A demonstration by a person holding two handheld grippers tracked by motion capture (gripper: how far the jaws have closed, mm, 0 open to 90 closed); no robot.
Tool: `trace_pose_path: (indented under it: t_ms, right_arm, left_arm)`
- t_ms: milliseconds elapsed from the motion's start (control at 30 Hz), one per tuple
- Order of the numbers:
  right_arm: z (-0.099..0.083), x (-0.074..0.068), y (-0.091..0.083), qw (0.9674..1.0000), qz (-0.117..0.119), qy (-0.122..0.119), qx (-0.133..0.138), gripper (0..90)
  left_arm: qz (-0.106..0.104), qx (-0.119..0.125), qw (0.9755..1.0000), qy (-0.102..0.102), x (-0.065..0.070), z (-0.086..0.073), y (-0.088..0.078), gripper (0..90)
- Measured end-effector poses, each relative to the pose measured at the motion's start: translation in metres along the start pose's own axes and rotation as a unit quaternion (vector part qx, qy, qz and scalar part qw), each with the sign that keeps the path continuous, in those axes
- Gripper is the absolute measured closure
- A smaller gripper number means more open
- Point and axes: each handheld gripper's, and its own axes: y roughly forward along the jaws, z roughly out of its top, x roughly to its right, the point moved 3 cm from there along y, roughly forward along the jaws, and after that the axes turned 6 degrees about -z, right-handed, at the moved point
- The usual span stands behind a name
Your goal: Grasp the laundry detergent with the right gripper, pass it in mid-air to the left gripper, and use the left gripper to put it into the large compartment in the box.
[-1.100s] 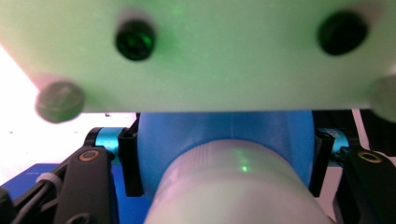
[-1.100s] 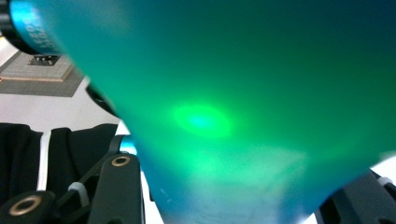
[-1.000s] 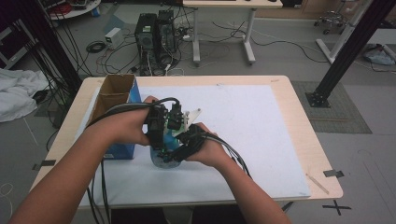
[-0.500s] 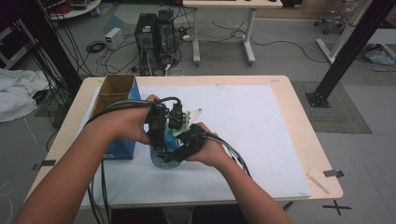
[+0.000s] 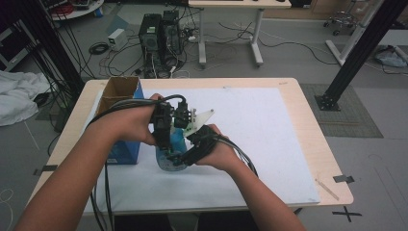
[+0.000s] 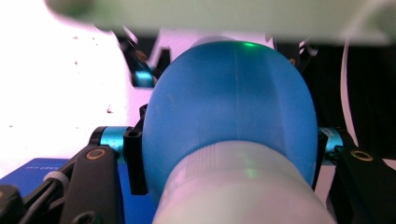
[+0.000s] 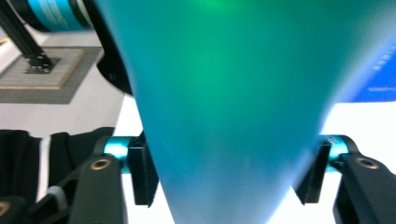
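Note:
A translucent blue bottle [image 5: 169,155] stands near the front left of the white mat, between both hands. My left gripper [image 5: 162,139] comes down from above and is shut on it. In the left gripper view its pads [image 6: 135,158] press the round blue body [image 6: 229,107] just beyond a pale ribbed part. My right gripper [image 5: 186,155] reaches in from the right. Its jaws have just been opening: the bottle [image 7: 224,93] stands between them, and a thin gap shows at each pad [image 7: 142,172], so they stand slightly off it.
An open blue cardboard box [image 5: 120,115] stands right beside the bottle on its left. The white mat [image 5: 274,144] covers most of the wooden table [image 5: 312,125]. Cables trail from both grippers over the front edge. Computer towers [image 5: 159,33] stand on the floor behind.

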Motion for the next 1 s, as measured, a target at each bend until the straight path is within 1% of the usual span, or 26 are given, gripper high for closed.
trace_pose_path:
  t_ms: [67, 100, 167, 200, 233, 267, 300, 333, 367, 400, 433, 500, 533, 567, 667, 733, 767, 800, 833, 867, 900, 967, 1000]
  right_arm:
    - [-0.002, 0.002, -0.003, 0.9999, -0.005, 0.011, -0.004, 31.2]
    - [-0.002, 0.003, -0.005, 0.9999, -0.006, 0.008, -0.002, 30.8]
    - [-0.003, 0.003, -0.006, 0.9999, -0.009, 0.008, -0.005, 29.9]
    - [-0.004, 0.003, -0.007, 0.9999, -0.011, 0.008, -0.008, 28.8]
    - [-0.005, 0.005, -0.010, 0.9998, -0.013, 0.008, -0.014, 25.0]
    - [-0.005, 0.006, -0.012, 0.9997, -0.018, 0.005, -0.016, 23.2]
    - [-0.005, 0.005, -0.014, 0.9997, -0.015, 0.010, -0.016, 23.2]
    - [-0.005, 0.006, -0.016, 0.9998, -0.015, 0.005, -0.015, 23.2]
    - [-0.005, 0.006, -0.016, 0.9998, -0.015, 0.005, -0.015, 23.2]
    - [-0.005, 0.006, -0.019, 0.9997, -0.015, 0.006, -0.016, 23.1]
    - [-0.005, 0.006, -0.026, 0.9997, -0.013, 0.010, -0.020, 22.8]
    - [-0.005, 0.006, -0.029, 0.9996, -0.010, 0.014, -0.022, 22.6]
    - [-0.007, 0.009, -0.036, 0.9994, -0.008, 0.019, -0.029, 22.4]
    - [-0.007, 0.009, -0.036, 0.9994, -0.008, 0.019, -0.029, 22.4]
    - [-0.011, 0.013, -0.048, 0.9985, -0.002, 0.031, -0.045, 22.1]
    - [-0.012, 0.014, -0.050, 0.9984, -0.001, 0.031, -0.047, 22.1]
    - [-0.012, 0.014, -0.052, 0.9980, 0.001, 0.032, -0.054, 22.1]
    - [-0.013, 0.015, -0.057, 0.9972, 0.001, 0.030, -0.068, 22.1]
    - [-0.013, 0.015, -0.057, 0.9972, 0.001, 0.030, -0.068, 22.1]
    - [-0.013, 0.015, -0.060, 0.9968, 0.001, 0.032, -0.073, 22.1]
    - [-0.013, 0.016, -0.064, 0.9963, -0.002, 0.031, -0.081, 22.0]
    - [-0.012, 0.017, -0.069, 0.9960, -0.010, 0.030, -0.084, 16.0]
    - [-0.012, 0.018, -0.071, 0.9953, -0.016, 0.034, -0.090, 13.3]
  left_arm:
    - [-0.001, 0.000, 1.0000, -0.001, -0.001, -0.001, -0.002, 38.7]
    - [-0.001, 0.003, 1.0000, -0.003, -0.001, -0.001, -0.002, 38.7]
    - [-0.002, 0.002, 1.0000, -0.006, -0.001, -0.001, -0.003, 38.7]
    - [-0.004, 0.003, 0.9999, -0.010, -0.001, -0.001, -0.004, 38.7]
    - [-0.005, 0.000, 0.9999, -0.013, -0.002, -0.001, -0.005, 38.7]
    - [-0.006, -0.001, 0.9998, -0.016, -0.002, -0.001, -0.006, 38.7]
    - [-0.005, -0.002, 0.9998, -0.019, -0.003, -0.001, -0.007, 38.6]
    - [-0.006, -0.004, 0.9998, -0.020, -0.003, -0.001, -0.008, 38.7]
    - [-0.006, -0.004, 0.9998, -0.020, -0.003, -0.001, -0.008, 38.7]
    - [-0.006, -0.005, 0.9996, -0.027, -0.005, 0.000, -0.010, 38.7]
    - [-0.006, -0.005, 0.9996, -0.029, -0.006, 0.000, -0.012, 38.7]
    - [-0.007, -0.004, 0.9995, -0.032, -0.007, 0.001, -0.015, 38.6]
    - [-0.007, -0.004, 0.9994, -0.032, -0.008, 0.001, -0.017, 38.6]
    - [-0.007, -0.004, 0.9994, -0.032, -0.008, 0.001, -0.017, 38.6]
    - [-0.008, 0.000, 0.9993, -0.038, -0.010, 0.001, -0.023, 38.6]
    - [-0.009, 0.000, 0.9991, -0.040, -0.010, 0.001, -0.024, 38.6]
    - [-0.010, -0.001, 0.9989, -0.046, -0.012, 0.000, -0.028, 38.6]
    - [-0.009, -0.001, 0.9989, -0.046, -0.014, 0.000, -0.029, 38.5]
    - [-0.009, -0.001, 0.9989, -0.046, -0.014, 0.000, -0.029, 38.5]
    - [-0.007, -0.002, 0.9985, -0.054, -0.016, -0.001, -0.033, 38.5]
    - [-0.006, -0.003, 0.9984, -0.056, -0.017, -0.001, -0.035, 38.5]
    - [-0.006, -0.003, 0.9980, -0.063, -0.019, -0.003, -0.038, 38.5]
    - [-0.006, -0.002, 0.9978, -0.067, -0.020, -0.004, -0.040, 38.5]
